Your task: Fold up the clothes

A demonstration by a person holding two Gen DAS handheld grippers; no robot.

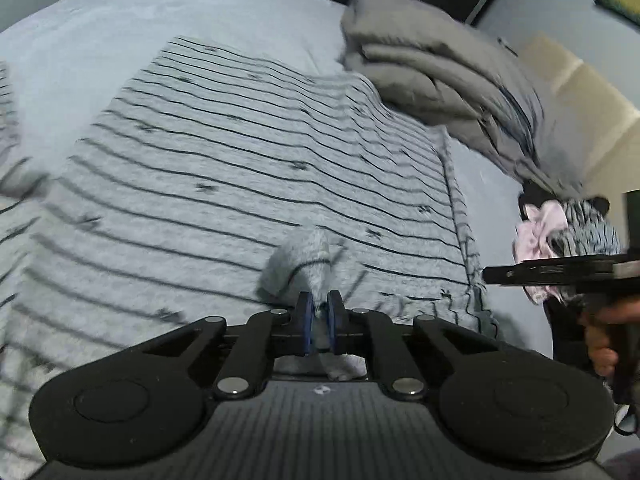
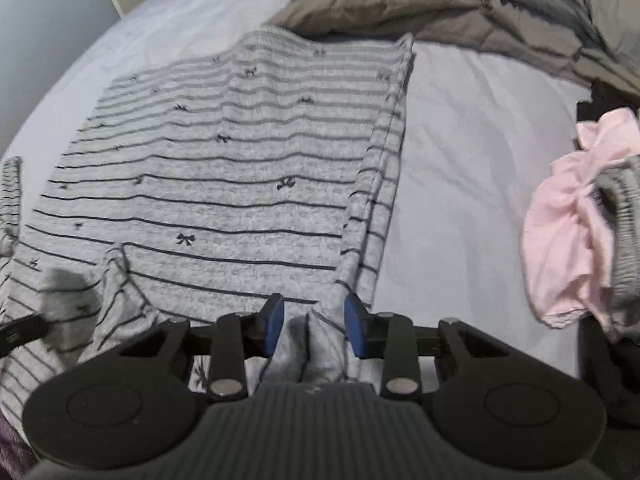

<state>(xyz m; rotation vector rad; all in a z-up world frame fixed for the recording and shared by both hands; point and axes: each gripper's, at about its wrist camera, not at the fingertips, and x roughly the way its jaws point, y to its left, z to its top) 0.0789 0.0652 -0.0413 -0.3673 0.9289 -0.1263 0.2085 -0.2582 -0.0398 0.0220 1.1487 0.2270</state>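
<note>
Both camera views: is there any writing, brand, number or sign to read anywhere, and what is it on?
No readable text in either view.
Left gripper: a small pale mark on its ribbed black body, too small to read.
Right gripper: a faint mark in the same spot, also unreadable.
Striped grey garment: only printed bows and stripes, no words.

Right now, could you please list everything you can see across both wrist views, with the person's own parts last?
Striped shirt: one, grey with dark stripes and small bows, spread flat mid-bed.
Bedsheet: one, pale blue-grey, under everything.
Quilt: one, grey-brown, bunched at the far end.
Clothes pile: one, pink, grey and black pieces, right of the shirt.
Left hand-held gripper: black, blue pads, shut on shirt fabric.
Right hand-held gripper: black, blue pads, open around shirt's near edge.
Hand: one, holding the right gripper's handle.
</note>
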